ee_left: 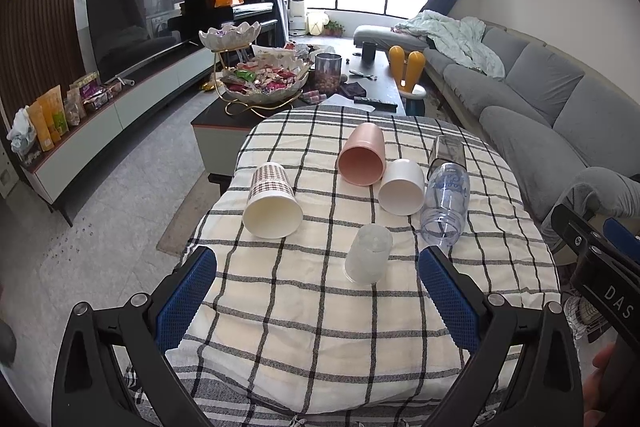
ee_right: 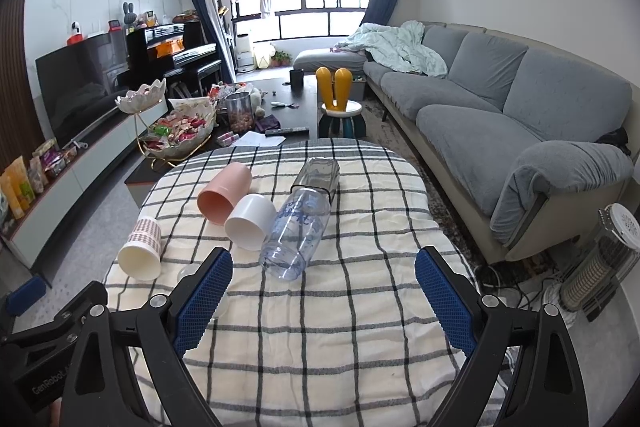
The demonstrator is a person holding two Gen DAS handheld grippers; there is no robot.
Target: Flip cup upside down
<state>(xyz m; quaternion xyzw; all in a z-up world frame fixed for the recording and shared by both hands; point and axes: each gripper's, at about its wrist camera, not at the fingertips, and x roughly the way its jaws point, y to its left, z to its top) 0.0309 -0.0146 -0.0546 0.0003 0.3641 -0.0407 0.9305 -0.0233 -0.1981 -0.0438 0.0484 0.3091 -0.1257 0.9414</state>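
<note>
Several cups lie on their sides on a checked cloth: a plaid paper cup (ee_left: 272, 201) (ee_right: 141, 249), a pink cup (ee_left: 362, 155) (ee_right: 224, 193), a white cup (ee_left: 402, 187) (ee_right: 250, 222), a clear blue-printed bottle-cup (ee_left: 446, 205) (ee_right: 296, 231) and a smoky clear cup (ee_left: 448, 149) (ee_right: 318, 177). A frosted clear cup (ee_left: 369, 253) stands upside down near the front; in the right wrist view it is mostly hidden behind the left finger. My left gripper (ee_left: 316, 283) is open and empty just before the frosted cup. My right gripper (ee_right: 324, 287) is open and empty, before the bottle-cup.
The cloth-covered table (ee_left: 320, 327) (ee_right: 340, 327) drops off at its rounded edges. A grey sofa (ee_right: 500, 107) runs along the right. A dark coffee table with a snack bowl (ee_left: 264, 83) stands behind. A heater (ee_right: 600, 267) sits on the floor at right.
</note>
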